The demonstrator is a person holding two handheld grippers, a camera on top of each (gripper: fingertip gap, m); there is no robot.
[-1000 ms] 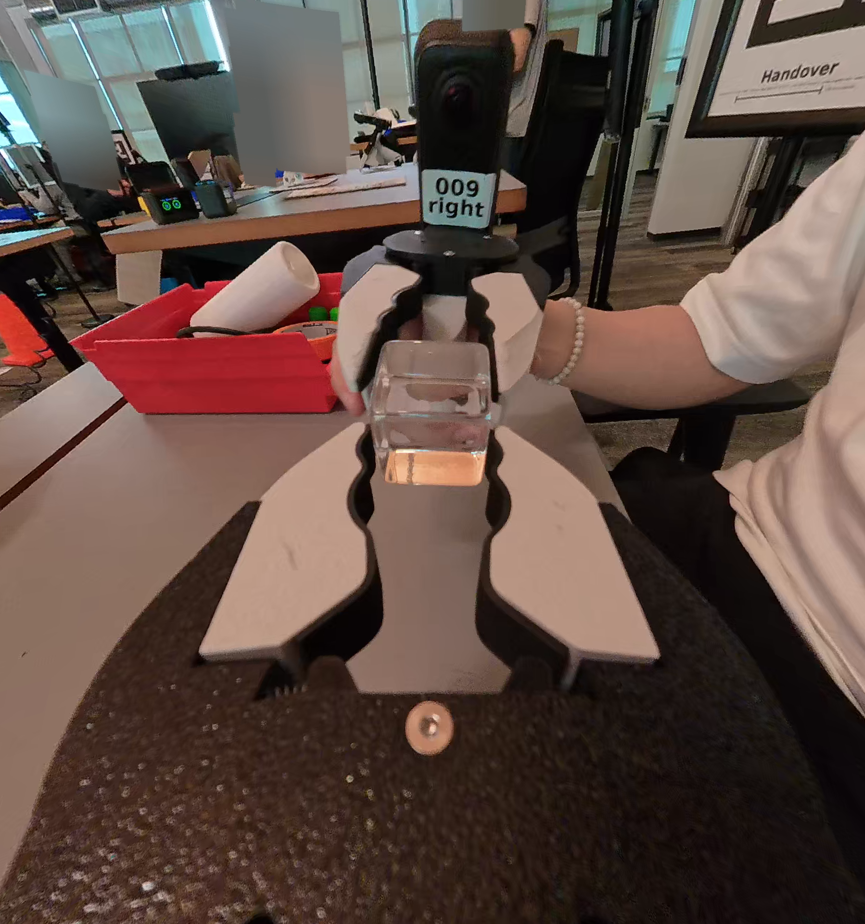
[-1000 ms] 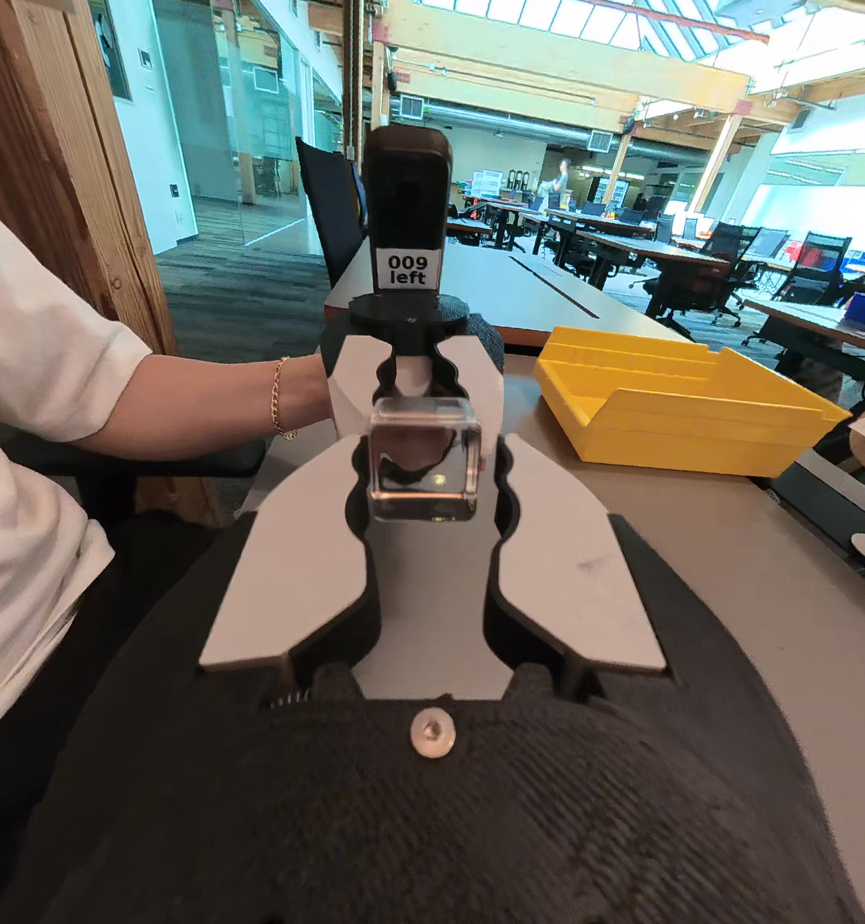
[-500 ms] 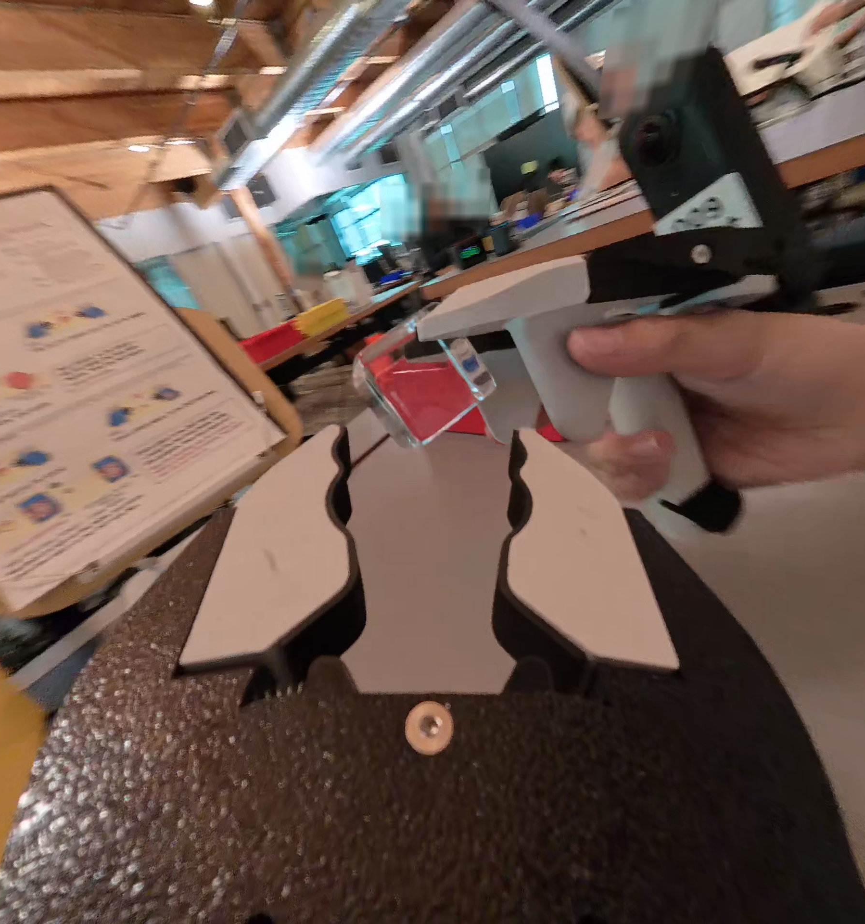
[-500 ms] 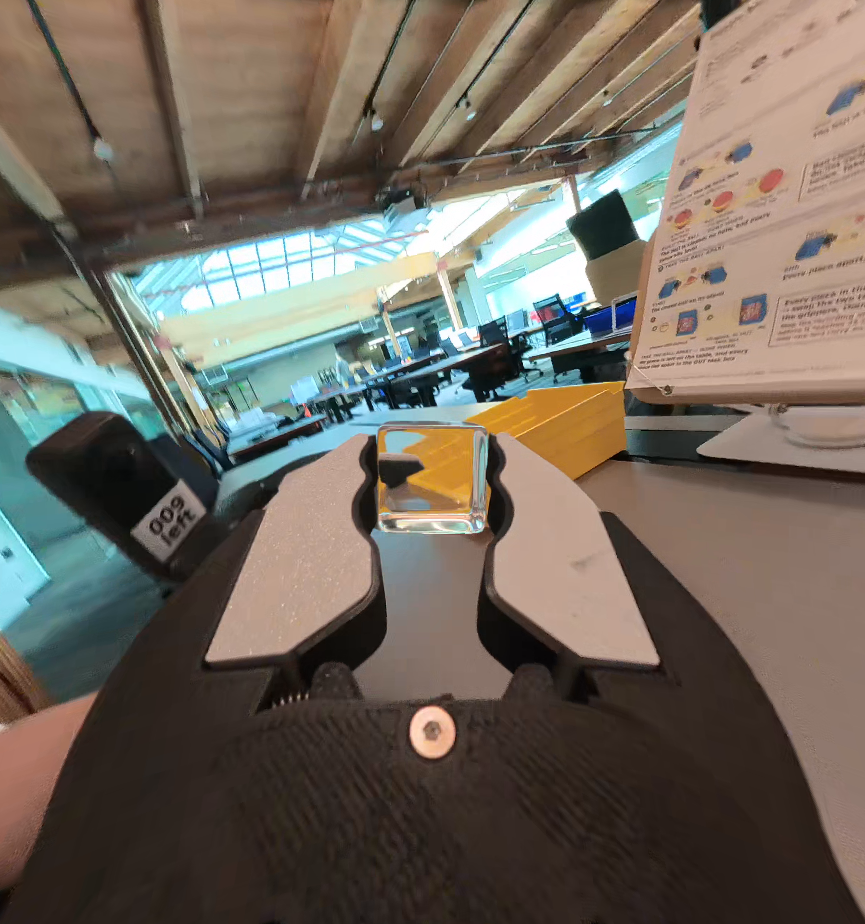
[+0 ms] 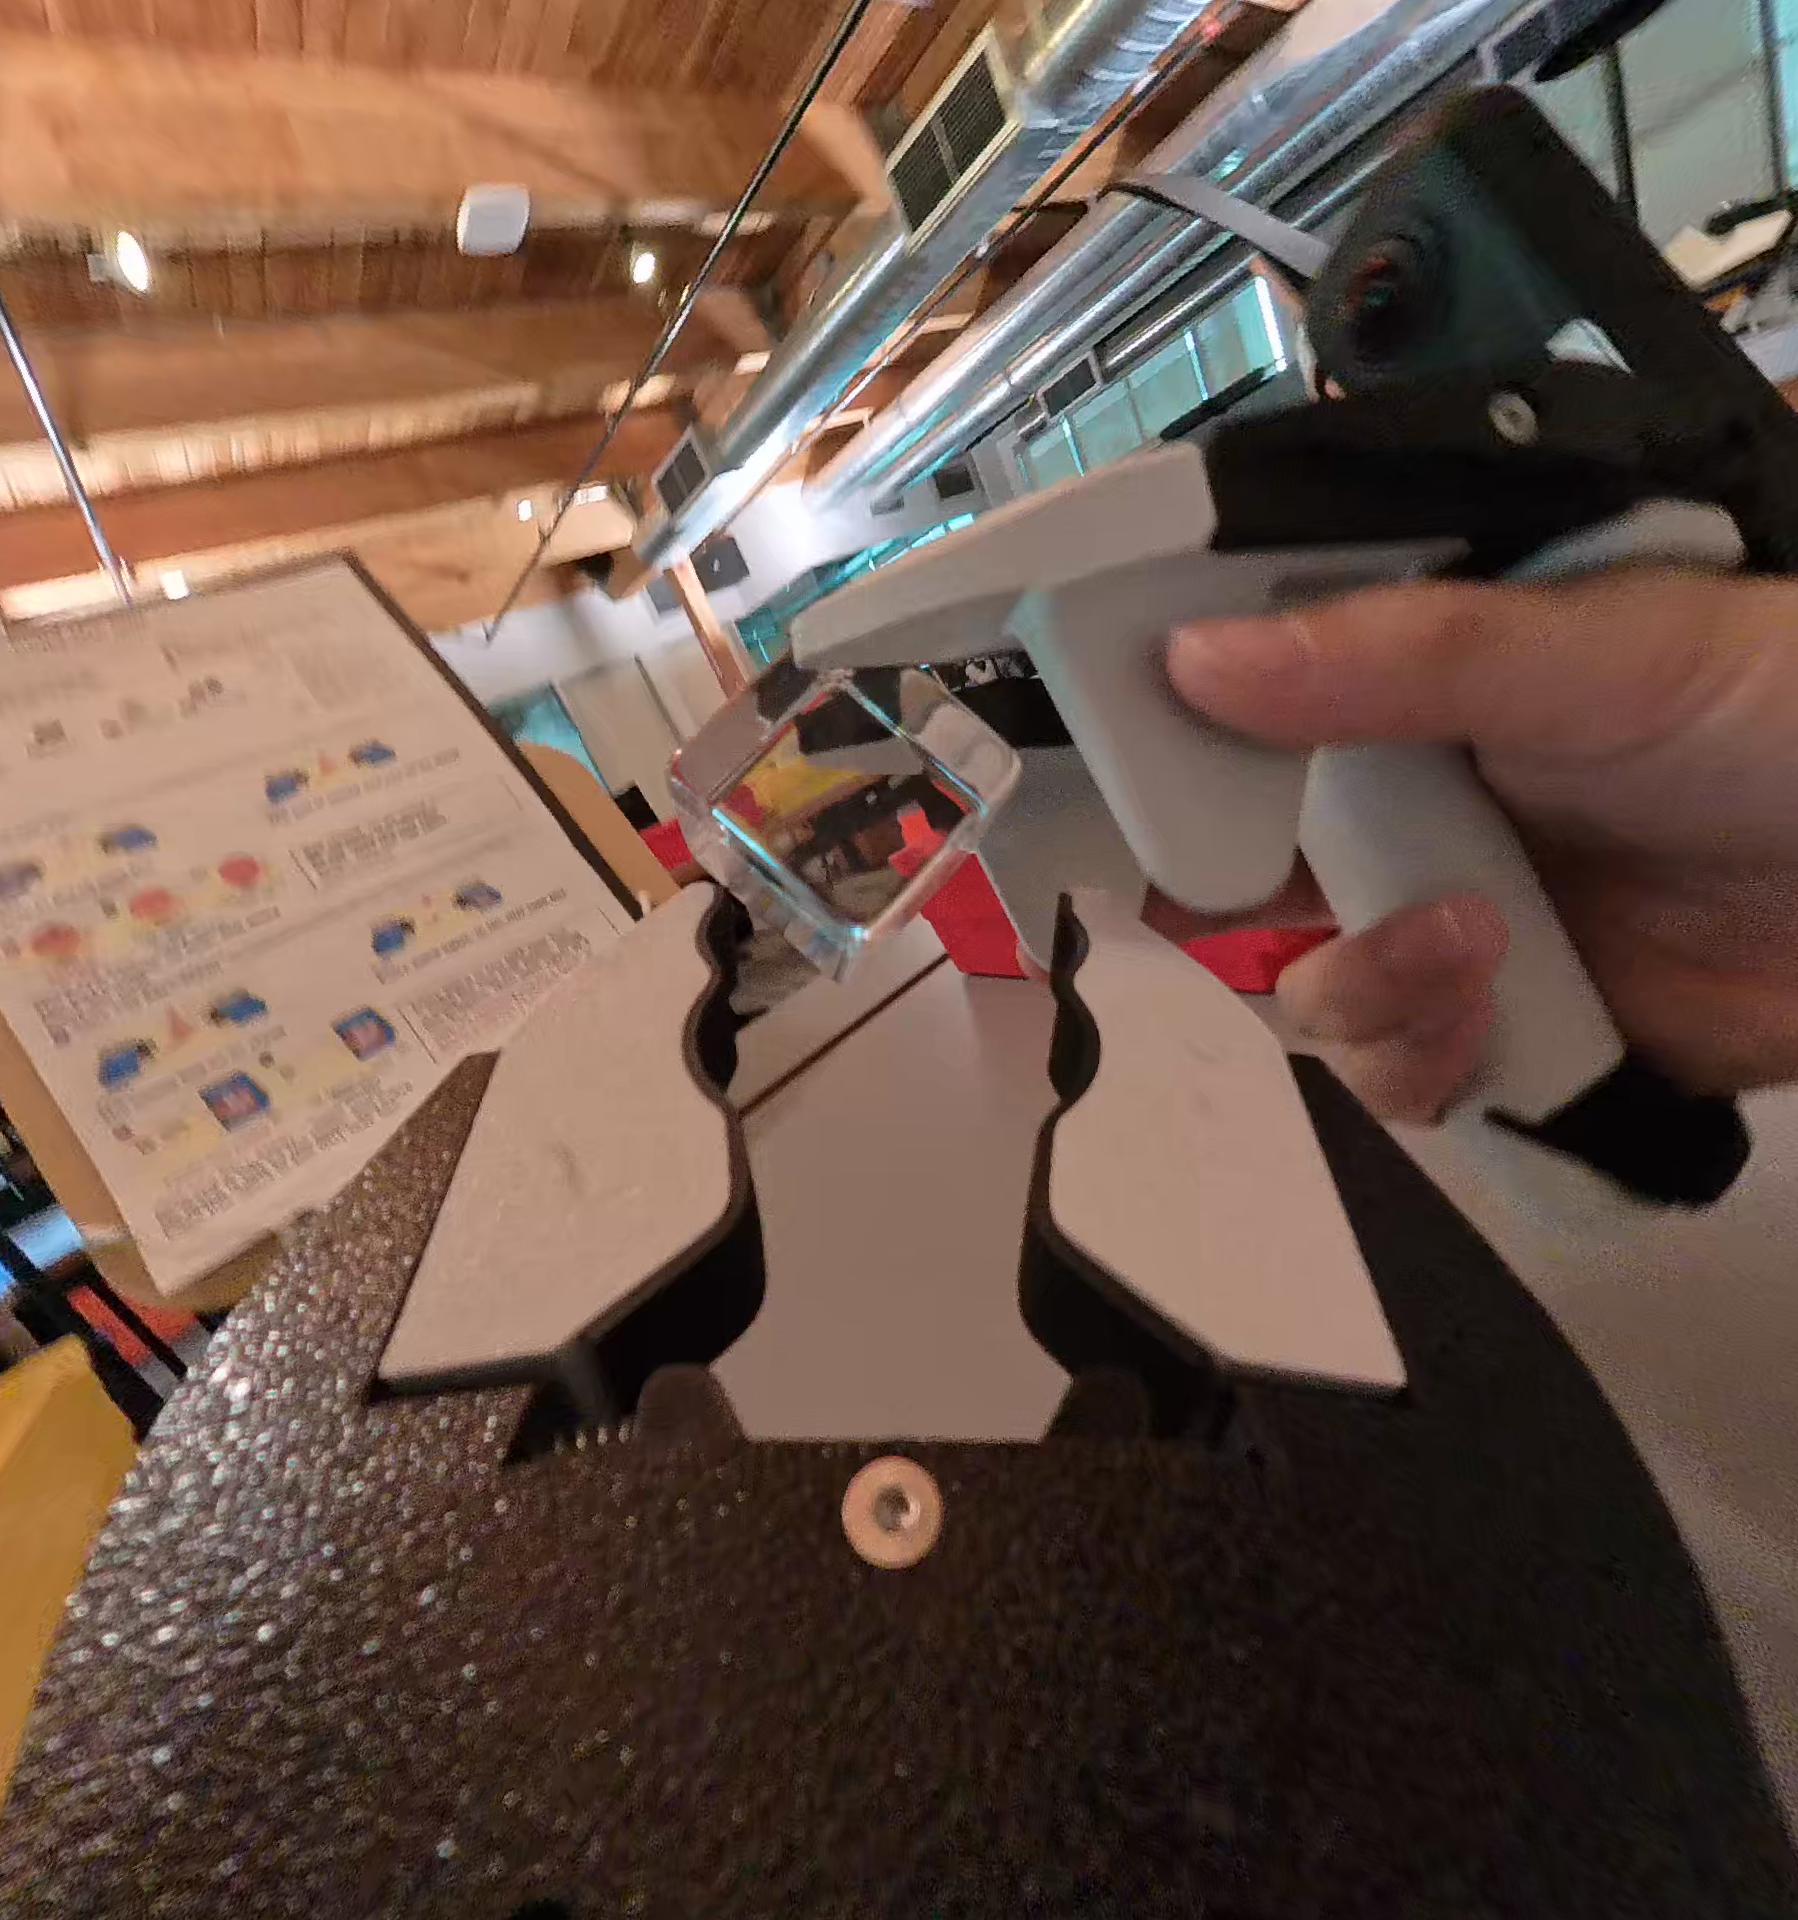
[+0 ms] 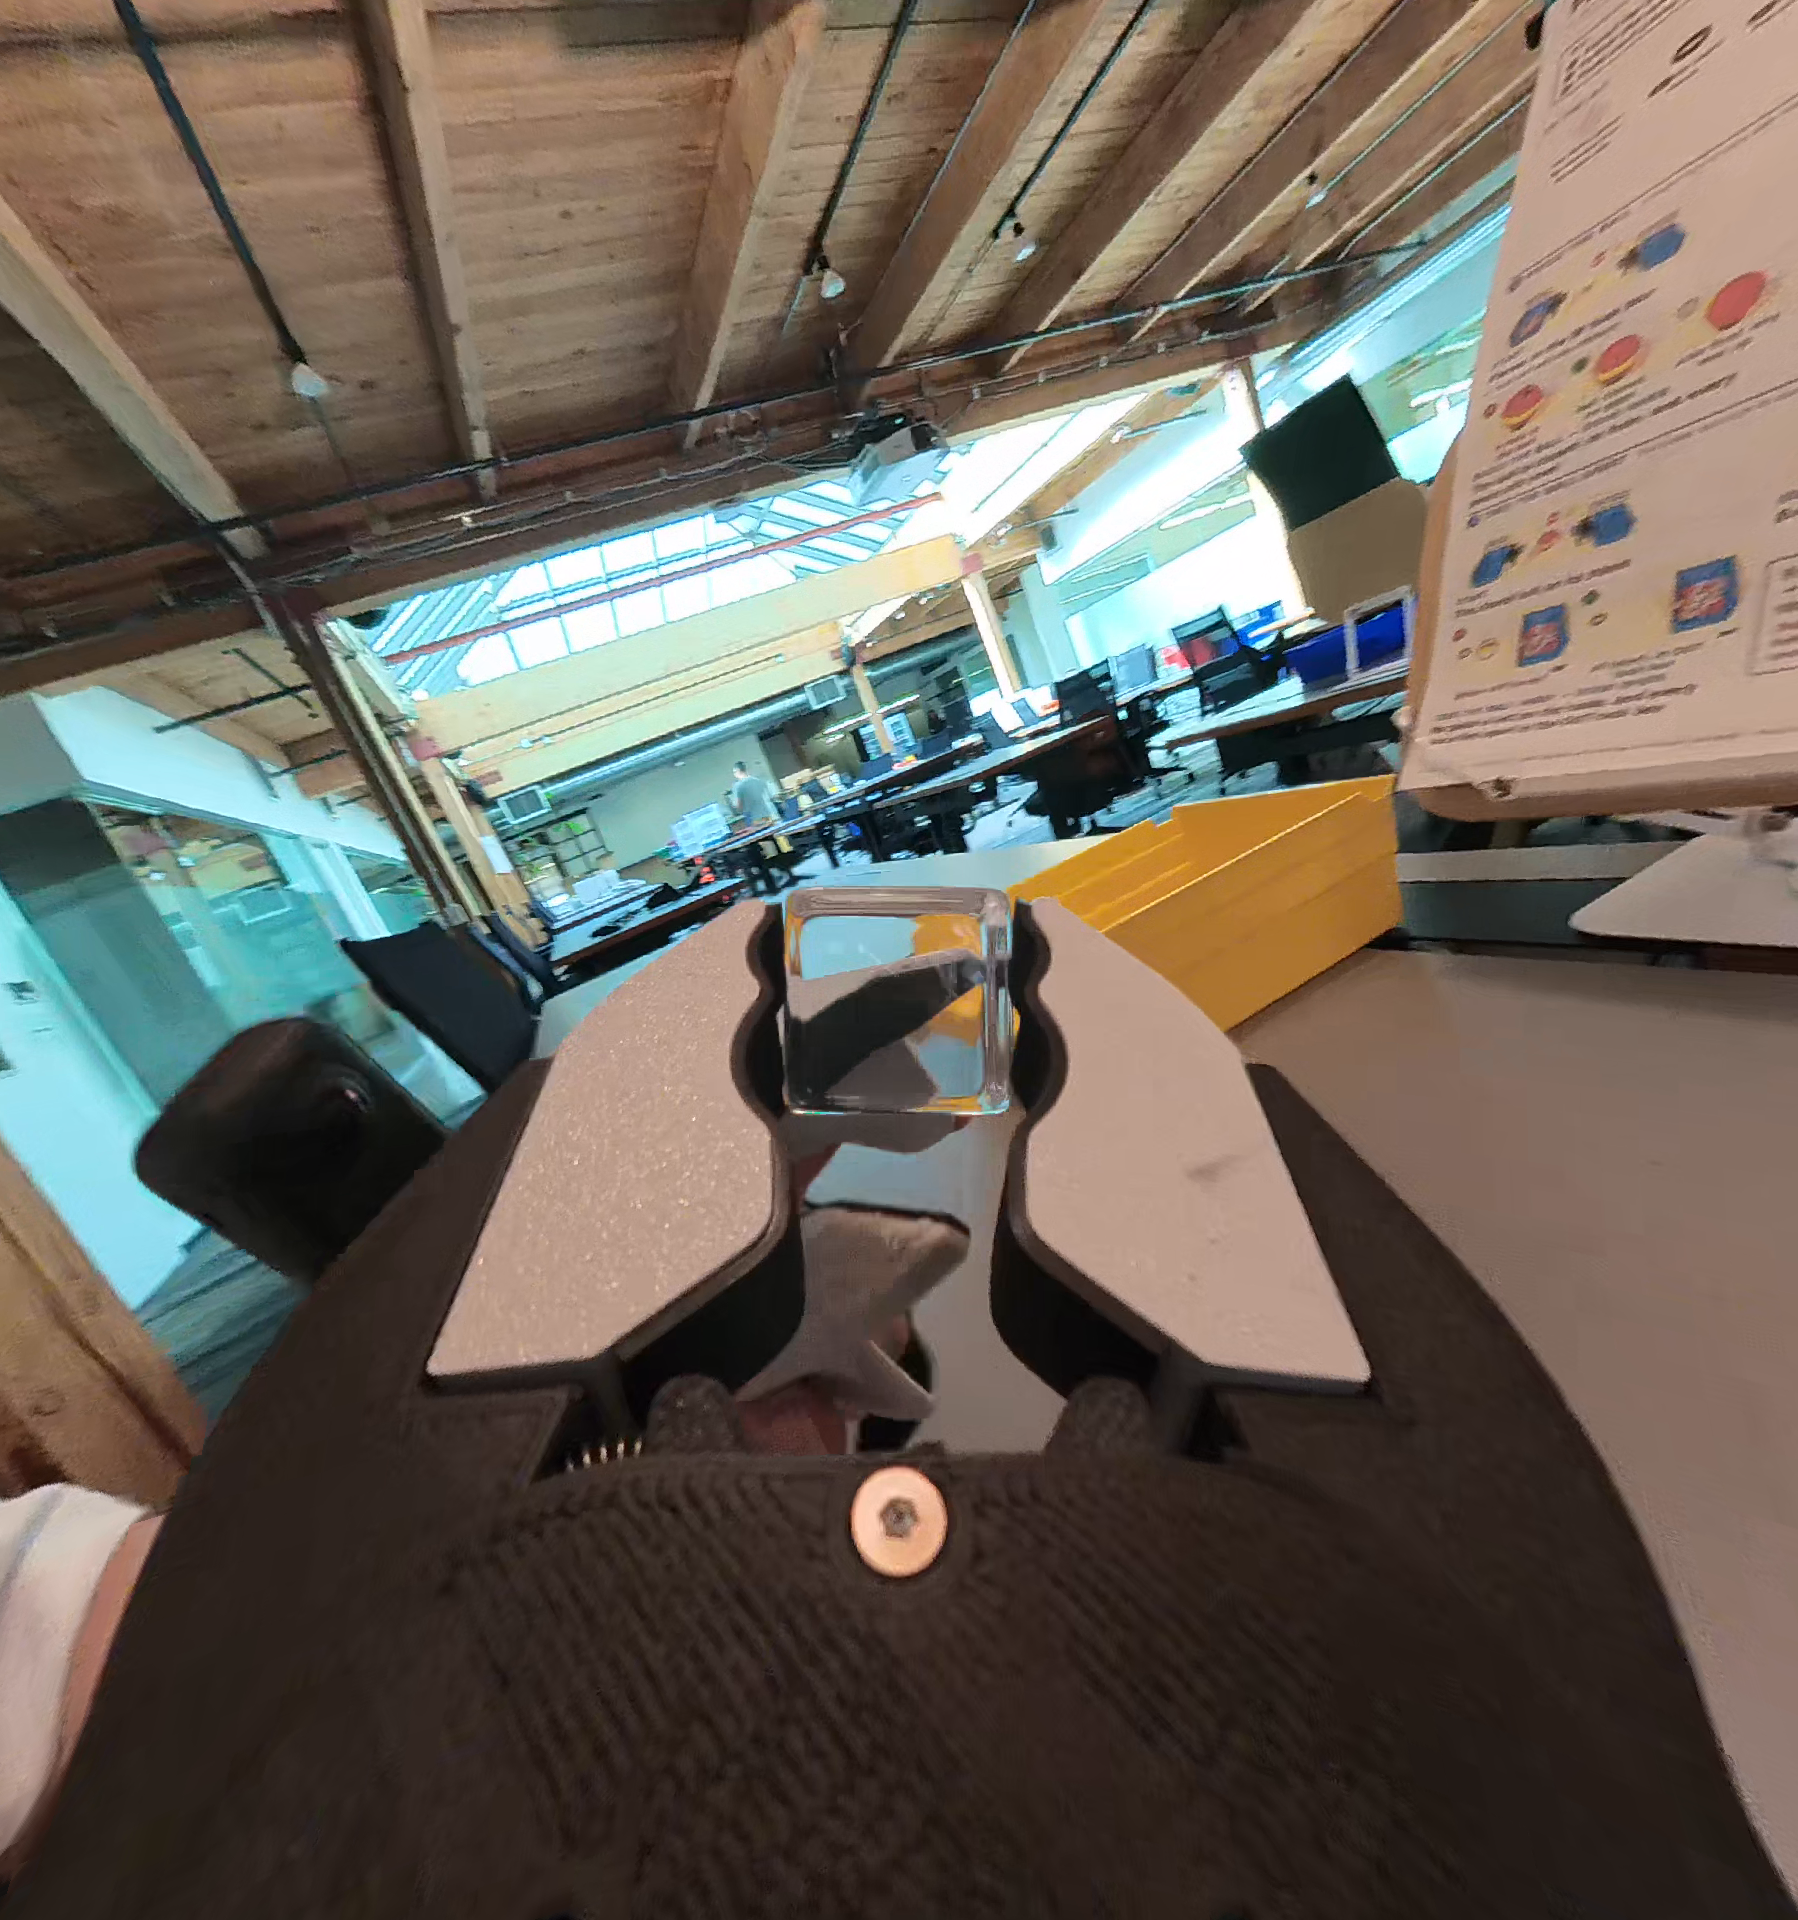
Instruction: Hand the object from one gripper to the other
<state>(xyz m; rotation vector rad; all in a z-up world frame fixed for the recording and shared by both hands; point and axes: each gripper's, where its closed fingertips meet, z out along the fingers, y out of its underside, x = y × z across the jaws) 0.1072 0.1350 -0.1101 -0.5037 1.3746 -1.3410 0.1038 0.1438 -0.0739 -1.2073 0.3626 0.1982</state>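
Observation:
The object is a clear cube (image 6: pixel 895 1003). My right gripper (image 6: pixel 900 920) is shut on it, with one fingertip on each side face. In the left wrist view the cube (image 5: pixel 843 821) hangs tilted just above and beyond my left gripper (image 5: pixel 890 920), which is open and empty, its fingers either side of bare table. The right gripper shows there side-on, held by a hand (image 5: pixel 1601 790). In the right wrist view the left gripper's black camera housing (image 6: pixel 271 1143) sits low on the left, below the right one.
An instruction board (image 5: pixel 230 894) stands on the grey table (image 6: pixel 1497 1143); it also shows in the right wrist view (image 6: pixel 1653 416). A yellow bin (image 6: pixel 1238 904) is behind the cube. A red bin (image 5: pixel 978 920) lies beyond the left fingers.
A second ago both grippers met head-on around the cube. The left has opened and let go, and both have swung up and sideways. The right keeps the cube.

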